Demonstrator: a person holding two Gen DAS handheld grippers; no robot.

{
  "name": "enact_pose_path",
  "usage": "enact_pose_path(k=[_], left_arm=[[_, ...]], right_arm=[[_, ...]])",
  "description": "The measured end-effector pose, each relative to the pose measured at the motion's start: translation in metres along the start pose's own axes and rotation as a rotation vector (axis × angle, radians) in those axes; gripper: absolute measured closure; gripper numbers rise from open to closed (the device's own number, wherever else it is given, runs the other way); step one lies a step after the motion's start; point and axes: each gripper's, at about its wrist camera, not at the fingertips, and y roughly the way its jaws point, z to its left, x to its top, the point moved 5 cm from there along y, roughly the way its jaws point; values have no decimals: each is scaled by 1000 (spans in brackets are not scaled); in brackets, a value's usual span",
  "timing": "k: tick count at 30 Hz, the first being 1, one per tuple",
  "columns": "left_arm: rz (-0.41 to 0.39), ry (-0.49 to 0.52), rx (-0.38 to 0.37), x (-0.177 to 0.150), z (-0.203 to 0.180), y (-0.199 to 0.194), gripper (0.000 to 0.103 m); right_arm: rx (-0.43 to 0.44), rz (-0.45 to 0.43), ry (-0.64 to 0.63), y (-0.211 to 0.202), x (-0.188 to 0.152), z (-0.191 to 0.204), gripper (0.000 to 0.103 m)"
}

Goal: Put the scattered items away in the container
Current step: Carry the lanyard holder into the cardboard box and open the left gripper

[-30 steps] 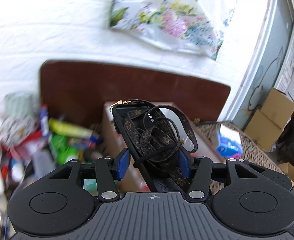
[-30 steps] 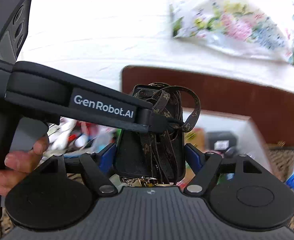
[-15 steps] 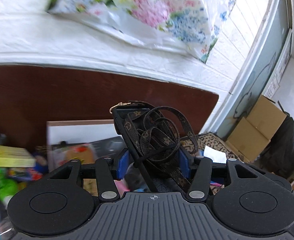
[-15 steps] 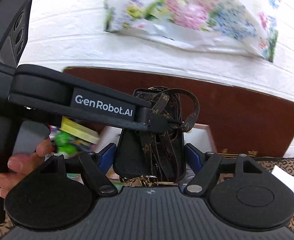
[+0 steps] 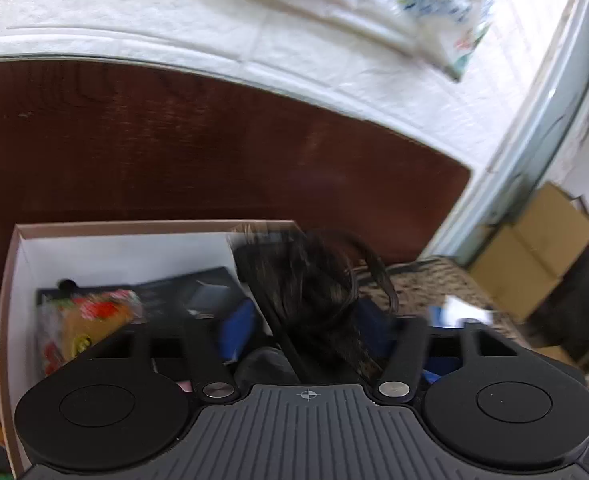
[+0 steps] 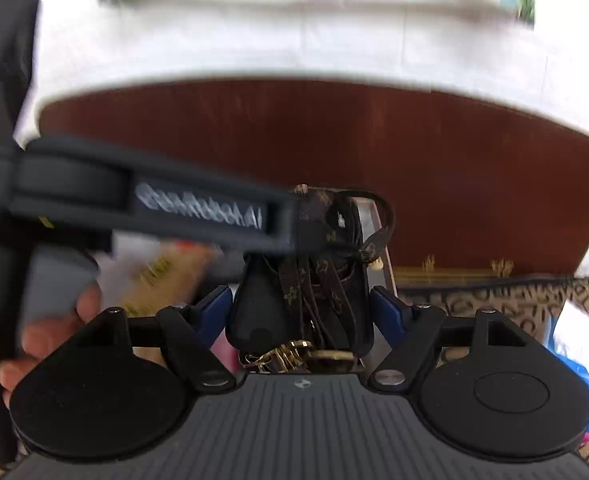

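Both grippers' [image 5: 308,330] [image 6: 300,312] jaws opening.

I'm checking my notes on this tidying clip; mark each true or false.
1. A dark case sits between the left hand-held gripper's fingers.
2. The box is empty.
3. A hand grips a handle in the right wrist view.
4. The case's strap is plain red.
1. True: the case is between the fingers of the left hand-held gripper, whose jaws are opening.
2. False: the box holds an orange-red packet and dark items.
3. True: the hand shows at the left.
4. False: the strap is brown and patterned.
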Motion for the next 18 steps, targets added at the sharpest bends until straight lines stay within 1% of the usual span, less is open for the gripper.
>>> enact_pose_path(k=[1,2,3,5,8,10,12,13,18], left_arm=[[-1,14,21,-2,3,1,7],[-4,32,24,-3,5,0,6],[-2,48,14,-5,7,-2,6],[9,52,7,-7,11,-4,5],[36,18,3,-11,16,-8,5],[45,18,9,-14,17,-13,5],[42,32,17,-17,16,-19,4],[39,38,20,-17,14,-23,4],[25,49,24,-20,8,-45,2]], right_arm=[[-10,31,0,5,-5,-1,19],[-18,39,-6,6,-10,-1,17],[-14,35,-17,5,-14,-1,13],[-21,34,-17,3,-18,0,11],[-23,40,-12,-1,-21,3,11],[-25,39,-27,-6,-25,10,11],[-29,39,-44,-13,-29,17,11],[-31,37,-47,-12,-26,14,11],[-44,7,-77,-34,-28,23,9]])
